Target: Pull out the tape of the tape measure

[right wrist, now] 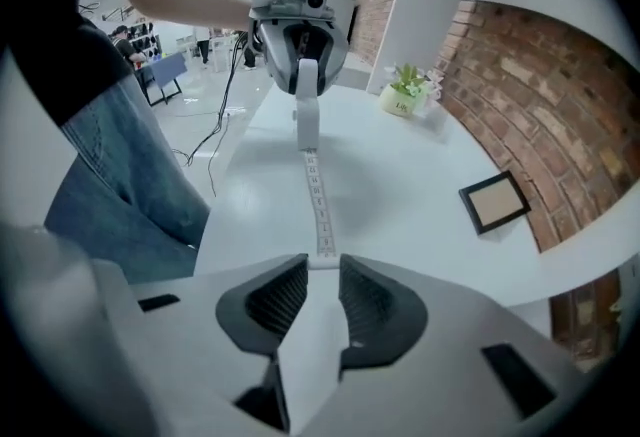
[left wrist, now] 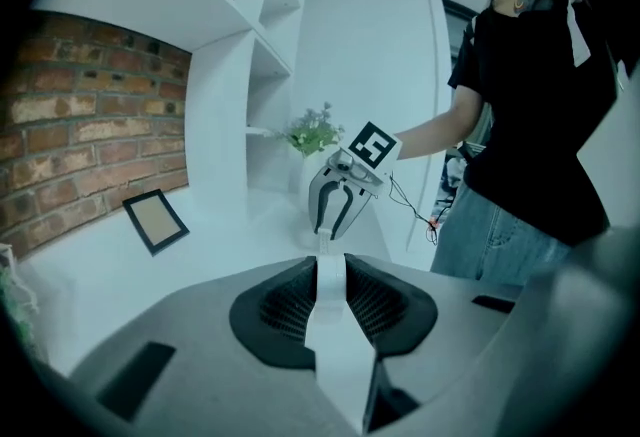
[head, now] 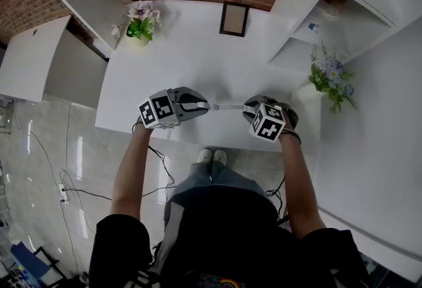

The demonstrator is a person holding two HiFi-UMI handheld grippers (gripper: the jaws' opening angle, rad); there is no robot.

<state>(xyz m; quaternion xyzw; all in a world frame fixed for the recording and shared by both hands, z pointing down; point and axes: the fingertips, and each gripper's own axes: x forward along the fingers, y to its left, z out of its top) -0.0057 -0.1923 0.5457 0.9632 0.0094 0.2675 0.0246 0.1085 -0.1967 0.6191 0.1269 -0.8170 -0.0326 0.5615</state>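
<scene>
A white tape measure case [left wrist: 335, 325] sits between the pads of my left gripper [left wrist: 328, 265], which is shut on it. From the case [right wrist: 307, 115] the pulled-out tape [right wrist: 316, 195] runs straight over the white table to my right gripper [right wrist: 322, 265], whose jaws are shut on the tape's end. In the head view the tape [head: 227, 107] spans the short gap between the left gripper [head: 204, 107] and the right gripper [head: 247, 109], near the table's front edge. From the left gripper view, the right gripper [left wrist: 330, 230] faces me with its fingertips pinched on the tape.
The white table [head: 184, 62] carries a dark picture frame [head: 234, 19] at the back and a small flower pot [head: 142, 22] at the back left. A second plant [head: 330, 79] stands at the right by white shelves. Behind is a brick wall. Cables lie on the floor.
</scene>
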